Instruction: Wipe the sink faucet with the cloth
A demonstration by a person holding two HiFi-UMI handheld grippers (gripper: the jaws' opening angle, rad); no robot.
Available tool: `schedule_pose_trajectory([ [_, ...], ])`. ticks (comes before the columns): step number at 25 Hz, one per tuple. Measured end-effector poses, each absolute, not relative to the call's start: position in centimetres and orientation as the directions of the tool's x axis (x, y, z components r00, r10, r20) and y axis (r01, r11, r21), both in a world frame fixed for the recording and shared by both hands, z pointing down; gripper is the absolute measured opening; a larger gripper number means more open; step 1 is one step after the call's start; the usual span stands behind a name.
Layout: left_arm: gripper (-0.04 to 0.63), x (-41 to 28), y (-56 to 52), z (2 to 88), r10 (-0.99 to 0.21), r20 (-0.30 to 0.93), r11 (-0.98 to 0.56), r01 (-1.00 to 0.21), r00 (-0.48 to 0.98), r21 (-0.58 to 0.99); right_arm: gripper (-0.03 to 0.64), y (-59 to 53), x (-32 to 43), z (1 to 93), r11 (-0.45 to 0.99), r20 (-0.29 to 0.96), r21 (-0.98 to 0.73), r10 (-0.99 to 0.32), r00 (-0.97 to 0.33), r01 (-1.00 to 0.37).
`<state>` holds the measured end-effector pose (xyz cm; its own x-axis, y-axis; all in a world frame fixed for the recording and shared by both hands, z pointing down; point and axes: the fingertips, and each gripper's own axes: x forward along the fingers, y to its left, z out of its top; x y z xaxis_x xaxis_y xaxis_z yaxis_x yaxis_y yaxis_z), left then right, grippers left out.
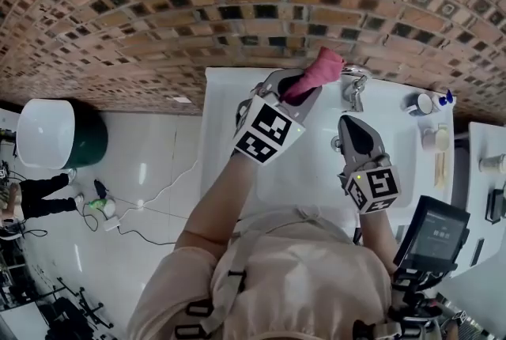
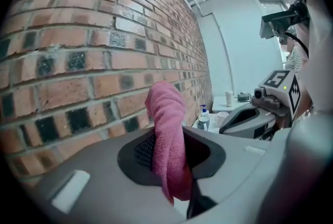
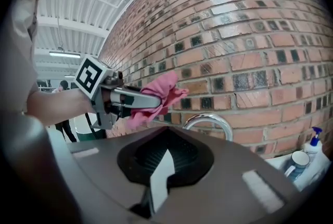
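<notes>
A pink cloth (image 1: 320,68) sticks up out of my left gripper (image 1: 304,85), which is shut on it. In the left gripper view the cloth (image 2: 167,113) stands pinched between the jaws in front of the brick wall. The chrome faucet (image 1: 355,85) stands at the back of the white sink (image 1: 225,105), just right of the cloth and apart from it. In the right gripper view the left gripper (image 3: 156,100) holds the cloth (image 3: 167,88) up and left of the faucet's arch (image 3: 210,120). My right gripper (image 1: 349,123) sits shut and empty before the faucet.
A brick wall (image 1: 237,6) rises close behind the sink. A mug (image 1: 419,103), a cup (image 1: 433,139) and a soap bottle (image 3: 314,139) stand on the right ledge. A green bin with a white lid (image 1: 47,133) and cables lie on the floor at left.
</notes>
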<state>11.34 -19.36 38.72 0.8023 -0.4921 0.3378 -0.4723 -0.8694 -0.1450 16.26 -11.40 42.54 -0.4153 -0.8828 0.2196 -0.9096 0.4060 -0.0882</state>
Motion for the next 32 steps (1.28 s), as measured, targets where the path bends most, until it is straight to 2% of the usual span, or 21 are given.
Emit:
schedule_pose_trajectory([
  [7,0.087,18.6,-21.5,39.8,-0.427,0.39,-0.903,-0.41,0.816,-0.13,-0.014,-11.7,18.6,43.6,0.387,0.233,-0.114,-0.885,-0.403,-0.915],
  [11,0.091,20.8,-22.5,41.2,-0.436,0.432,-0.9,-0.399,0.79,-0.178,-0.014,-11.9,19.7,44.6,0.376,0.241,-0.136,-0.885,-0.398,-0.917],
  [13,0.091,20.4,-23.0,42.3,-0.437,0.444,-0.898,-0.411,0.782,-0.16,-0.014,-11.9,19.8,44.8,0.373,0.241,-0.145,-0.885,-0.398,-0.917],
  [17,0.092,18.6,-23.7,43.0,-0.428,0.384,-0.884,-0.467,0.818,0.01,-0.014,-12.2,19.9,45.1,0.369,0.246,-0.151,-0.884,-0.397,-0.917],
  [21,0.095,16.5,-23.9,44.4,-0.436,0.375,-0.859,-0.503,0.818,0.099,-0.014,-12.4,19.3,45.2,0.375,0.252,-0.15,-0.88,-0.403,-0.915],
  [27,0.092,12.7,-24.4,49.2,-0.47,0.491,-0.823,-0.565,0.734,0.058,-0.014,-12.3,18.8,45.2,0.382,0.25,-0.144,-0.878,-0.407,-0.913],
  [32,0.092,13.3,-23.9,45.7,-0.485,0.391,-0.826,-0.557,0.782,0.089,-0.014,-12.8,18.8,44.7,0.376,0.245,-0.137,-0.883,-0.4,-0.916],
])
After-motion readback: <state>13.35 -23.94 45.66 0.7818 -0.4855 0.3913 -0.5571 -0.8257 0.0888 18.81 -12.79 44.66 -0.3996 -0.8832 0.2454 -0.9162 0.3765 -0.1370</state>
